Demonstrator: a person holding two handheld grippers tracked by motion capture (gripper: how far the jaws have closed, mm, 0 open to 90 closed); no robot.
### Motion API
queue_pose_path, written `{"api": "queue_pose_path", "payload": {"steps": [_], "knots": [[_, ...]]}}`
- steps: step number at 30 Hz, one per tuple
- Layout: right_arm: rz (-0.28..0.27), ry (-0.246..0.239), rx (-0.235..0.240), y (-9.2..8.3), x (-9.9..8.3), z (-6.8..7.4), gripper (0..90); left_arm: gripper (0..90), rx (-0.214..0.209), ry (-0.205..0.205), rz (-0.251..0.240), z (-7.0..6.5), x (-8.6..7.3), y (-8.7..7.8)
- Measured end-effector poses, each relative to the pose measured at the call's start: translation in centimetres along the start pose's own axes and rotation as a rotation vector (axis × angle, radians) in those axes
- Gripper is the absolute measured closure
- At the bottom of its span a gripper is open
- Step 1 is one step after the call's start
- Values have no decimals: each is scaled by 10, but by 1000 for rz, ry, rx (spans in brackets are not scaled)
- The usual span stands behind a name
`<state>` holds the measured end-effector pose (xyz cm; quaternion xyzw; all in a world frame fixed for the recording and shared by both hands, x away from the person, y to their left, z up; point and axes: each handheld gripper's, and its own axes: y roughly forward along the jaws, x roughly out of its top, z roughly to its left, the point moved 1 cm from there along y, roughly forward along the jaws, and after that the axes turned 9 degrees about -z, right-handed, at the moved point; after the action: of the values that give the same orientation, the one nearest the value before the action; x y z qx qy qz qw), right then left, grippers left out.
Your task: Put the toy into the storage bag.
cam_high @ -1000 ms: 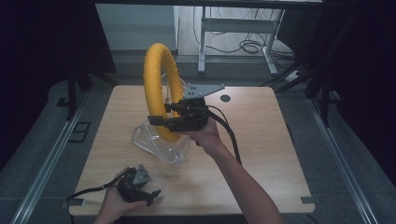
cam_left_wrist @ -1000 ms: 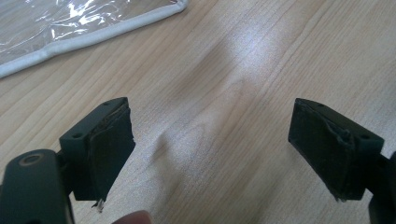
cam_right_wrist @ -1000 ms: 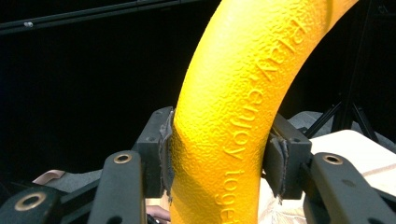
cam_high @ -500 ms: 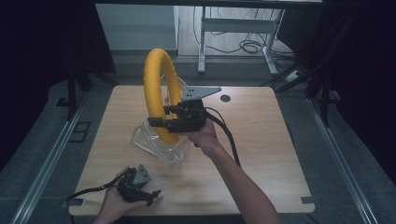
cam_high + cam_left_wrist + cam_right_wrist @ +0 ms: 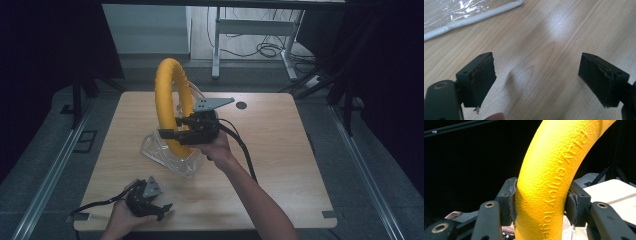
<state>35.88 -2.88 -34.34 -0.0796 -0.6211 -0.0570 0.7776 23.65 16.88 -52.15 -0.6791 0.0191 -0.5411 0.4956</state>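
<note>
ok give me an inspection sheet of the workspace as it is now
surface: wooden table, bare apart from the items below
job's things: yellow ring held upright above a clear plastic bag; raised lettering on the ring
clutter: nothing seen
grippers: right gripper clamped on the ring's lower part; left gripper low over the table's near edge, jaws wide apart, holding nothing
cables: one black cable trails from the right gripper, another from the left; more lie on the floor behind
surroundings: dark room, metal desk frame beyond the table
</note>
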Motion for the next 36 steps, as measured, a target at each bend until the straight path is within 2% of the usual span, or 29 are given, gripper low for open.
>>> {"api": "queue_pose_path", "payload": {"steps": [16, 23, 26, 30, 36], "knots": [[41, 54, -18, 4, -29, -18, 492, 140, -2, 1, -2, 0, 0, 1], [76, 67, -46, 6, -43, -27, 476, 140, -4, 3, 0, 0, 0, 1], [69, 77, -46, 6, -49, -32, 471, 140, -3, 1, -2, 0, 0, 0], [76, 69, -57, 5, -49, -32, 459, 140, -5, 2, 1, 0, 0, 0], [57, 16, -109, 1, -50, -29, 400, 140, -4, 0, 1, 0, 0, 0]]}}
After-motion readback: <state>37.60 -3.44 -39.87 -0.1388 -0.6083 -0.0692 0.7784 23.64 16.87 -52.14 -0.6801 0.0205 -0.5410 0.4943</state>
